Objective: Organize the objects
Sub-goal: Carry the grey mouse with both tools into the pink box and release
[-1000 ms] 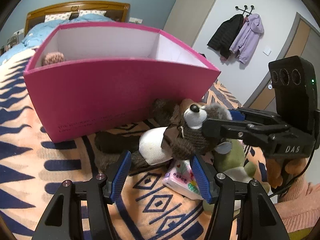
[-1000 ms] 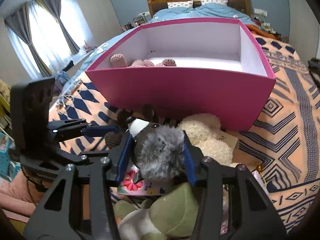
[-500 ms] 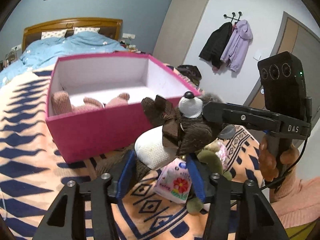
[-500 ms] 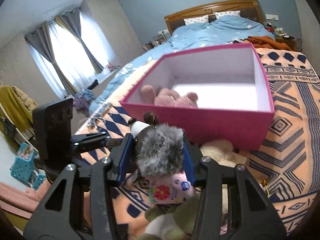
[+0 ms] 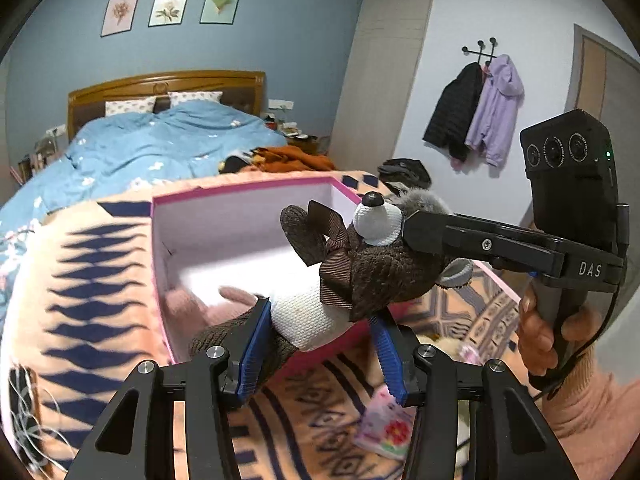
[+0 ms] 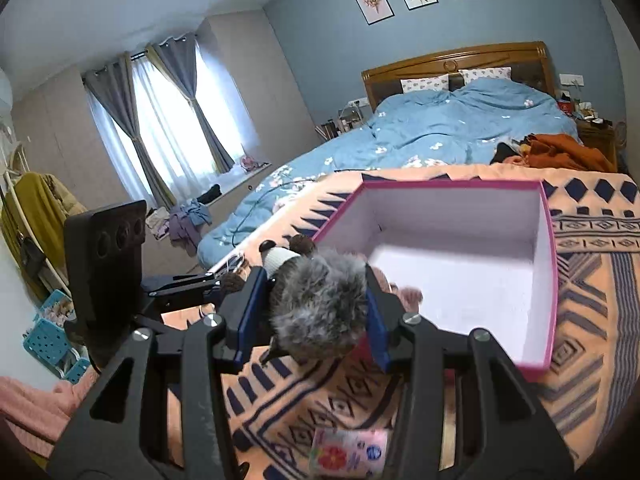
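Note:
A brown knitted plush toy (image 5: 360, 276) with a white belly, white snout and grey fuzzy head hangs in the air above the near edge of the open pink box (image 5: 240, 216). My left gripper (image 5: 320, 344) is shut on its legs and lower body. My right gripper (image 6: 312, 312) is shut on its grey fuzzy head (image 6: 320, 304); it shows from the side in the left wrist view (image 5: 420, 228). The pink box (image 6: 460, 248) has a white inside, and a pink knitted toy (image 5: 236, 296) lies in its near corner.
The box stands on an orange and navy patterned blanket (image 6: 592, 280). A floral tissue pack (image 6: 348, 452) lies on the blanket below the grippers, also in the left wrist view (image 5: 384, 432). A bed with a blue duvet (image 5: 160, 140) is behind the box.
Both grippers have lifted the brown plush toy off the blanket to above the box's near edge. The other toys and the tissue pack stayed below.

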### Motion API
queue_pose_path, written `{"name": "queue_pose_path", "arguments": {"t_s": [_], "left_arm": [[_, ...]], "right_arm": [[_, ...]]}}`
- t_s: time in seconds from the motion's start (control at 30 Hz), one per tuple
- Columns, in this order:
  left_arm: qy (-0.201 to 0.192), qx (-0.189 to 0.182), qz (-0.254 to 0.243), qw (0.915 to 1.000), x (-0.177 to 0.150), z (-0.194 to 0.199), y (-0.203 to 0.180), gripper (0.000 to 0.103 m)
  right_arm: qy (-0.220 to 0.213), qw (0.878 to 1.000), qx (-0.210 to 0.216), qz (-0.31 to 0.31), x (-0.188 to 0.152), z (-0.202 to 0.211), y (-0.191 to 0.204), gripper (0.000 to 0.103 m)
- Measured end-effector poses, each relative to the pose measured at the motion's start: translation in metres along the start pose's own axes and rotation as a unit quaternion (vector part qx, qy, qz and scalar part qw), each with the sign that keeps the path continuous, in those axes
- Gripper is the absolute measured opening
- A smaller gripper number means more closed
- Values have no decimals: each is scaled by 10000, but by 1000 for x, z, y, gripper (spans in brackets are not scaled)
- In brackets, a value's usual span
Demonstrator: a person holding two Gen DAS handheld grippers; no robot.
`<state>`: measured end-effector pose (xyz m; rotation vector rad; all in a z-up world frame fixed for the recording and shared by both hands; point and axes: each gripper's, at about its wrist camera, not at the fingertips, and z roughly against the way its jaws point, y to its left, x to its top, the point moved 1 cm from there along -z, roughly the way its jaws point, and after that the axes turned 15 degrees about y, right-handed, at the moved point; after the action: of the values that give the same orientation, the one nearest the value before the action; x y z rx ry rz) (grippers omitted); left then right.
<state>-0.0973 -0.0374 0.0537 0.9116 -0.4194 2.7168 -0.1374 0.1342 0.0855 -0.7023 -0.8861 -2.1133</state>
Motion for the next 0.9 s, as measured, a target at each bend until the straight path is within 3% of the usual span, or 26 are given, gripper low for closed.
{"name": "queue_pose_path", "arguments": {"t_s": [0.23,0.9], "left_arm": [[90,343,6,9994,24,-12,13,50],[724,608,620,9936,61,-78,66,50]], "right_arm": [[-35,10000,30,-28,25,-12,-15,49],[398,9970,-34,-666,71,-86,-81,49]]}}
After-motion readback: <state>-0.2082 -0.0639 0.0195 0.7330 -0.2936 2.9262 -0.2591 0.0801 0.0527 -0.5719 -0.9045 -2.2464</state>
